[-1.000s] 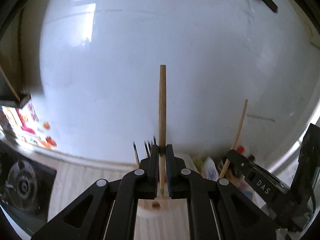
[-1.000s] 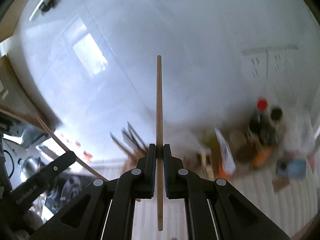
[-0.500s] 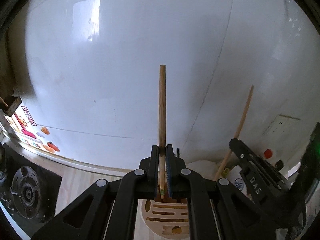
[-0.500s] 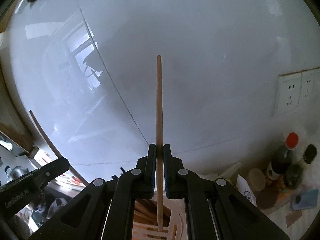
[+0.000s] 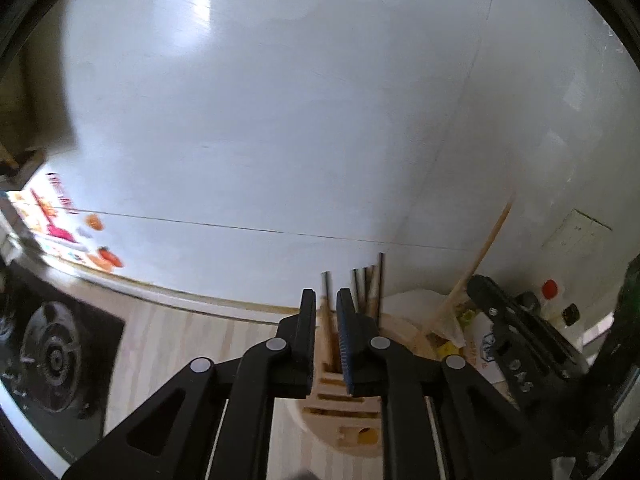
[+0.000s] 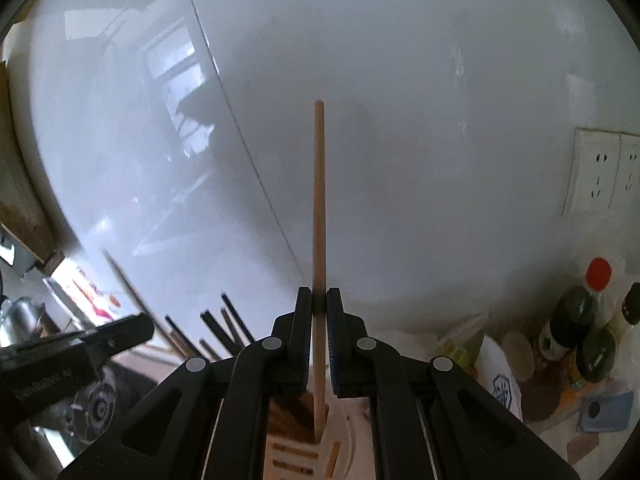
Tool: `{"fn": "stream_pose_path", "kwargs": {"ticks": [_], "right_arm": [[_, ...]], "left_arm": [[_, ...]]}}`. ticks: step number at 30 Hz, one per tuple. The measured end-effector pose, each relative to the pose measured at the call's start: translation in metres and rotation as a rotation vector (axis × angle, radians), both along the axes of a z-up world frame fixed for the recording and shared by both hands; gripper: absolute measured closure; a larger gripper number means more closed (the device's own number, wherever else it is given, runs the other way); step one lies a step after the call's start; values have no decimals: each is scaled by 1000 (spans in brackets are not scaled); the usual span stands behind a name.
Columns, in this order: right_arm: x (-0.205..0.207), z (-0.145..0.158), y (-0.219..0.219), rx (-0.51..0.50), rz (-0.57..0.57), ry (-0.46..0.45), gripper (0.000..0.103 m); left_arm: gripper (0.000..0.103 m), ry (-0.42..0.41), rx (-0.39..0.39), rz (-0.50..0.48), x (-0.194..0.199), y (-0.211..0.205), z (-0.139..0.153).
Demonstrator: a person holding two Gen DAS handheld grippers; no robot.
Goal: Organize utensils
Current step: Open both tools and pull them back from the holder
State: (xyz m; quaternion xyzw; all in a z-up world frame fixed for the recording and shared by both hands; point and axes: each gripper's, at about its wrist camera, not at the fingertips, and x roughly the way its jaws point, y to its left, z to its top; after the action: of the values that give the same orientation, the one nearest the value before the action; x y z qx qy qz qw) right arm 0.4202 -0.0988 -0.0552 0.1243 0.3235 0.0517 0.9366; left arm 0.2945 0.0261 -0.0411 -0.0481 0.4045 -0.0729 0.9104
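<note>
The right gripper (image 6: 319,304) pinches a wooden chopstick (image 6: 319,200) between its jaws, pads pressed against the shaft. The stick stands nearly upright, its long axis running straight up past the fingers and down between them, and its lower tip sits at or just inside a slot of the wooden holder (image 6: 280,452) directly below. That vertical line from tip to slot is what the next move seems to hang on: the stick probably only needs to travel down along its own length, and any lean would likely catch the slot's edge. The left gripper (image 5: 325,308) hovers over the same holder (image 5: 340,400), seen from the other side; its jaws have just been opening and now stand slightly apart. A second wooden chopstick (image 5: 326,332) stands between them, already dropped low into the holder, and the pads seem to be clear of it. Several dark chopsticks (image 5: 370,284) stand in the holder just behind. The right hand is the one with work left, since its stick is not yet released.
</note>
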Motion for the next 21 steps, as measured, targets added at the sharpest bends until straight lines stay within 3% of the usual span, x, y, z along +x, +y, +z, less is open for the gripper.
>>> {"fn": "stream_pose_path", "kwargs": {"ticks": [2, 3, 4, 6, 8, 10, 11, 18, 21], "right_arm": [[-4, 0, -1, 4, 13, 16, 91], [-8, 1, -1, -2, 17, 17, 85], [-11, 1, -2, -3, 17, 16, 77], [-19, 5, -6, -13, 8, 30, 73], [-30, 6, -13, -28, -6, 44, 71], [-39, 4, -16, -51, -20, 57, 60], [-44, 3, -17, -70, -32, 70, 56], [-70, -3, -17, -162, -54, 145, 9], [-78, -1, -16, -214, -72, 161, 3]], "left_arm": [[57, -9, -6, 14, -8, 4, 1], [34, -15, -6, 30, -14, 8, 1], [26, -22, -1, 41, -18, 10, 0], [26, -28, 19, 61, -26, 15, -1], [18, -18, 45, 73, -30, 17, -6], [3, -19, 80, 85, -35, 17, -12], [1, -19, 95, 88, -37, 16, -14], [0, -31, 177, 129, -55, 11, -25], [0, -32, 194, 140, -62, 7, -28]]}}
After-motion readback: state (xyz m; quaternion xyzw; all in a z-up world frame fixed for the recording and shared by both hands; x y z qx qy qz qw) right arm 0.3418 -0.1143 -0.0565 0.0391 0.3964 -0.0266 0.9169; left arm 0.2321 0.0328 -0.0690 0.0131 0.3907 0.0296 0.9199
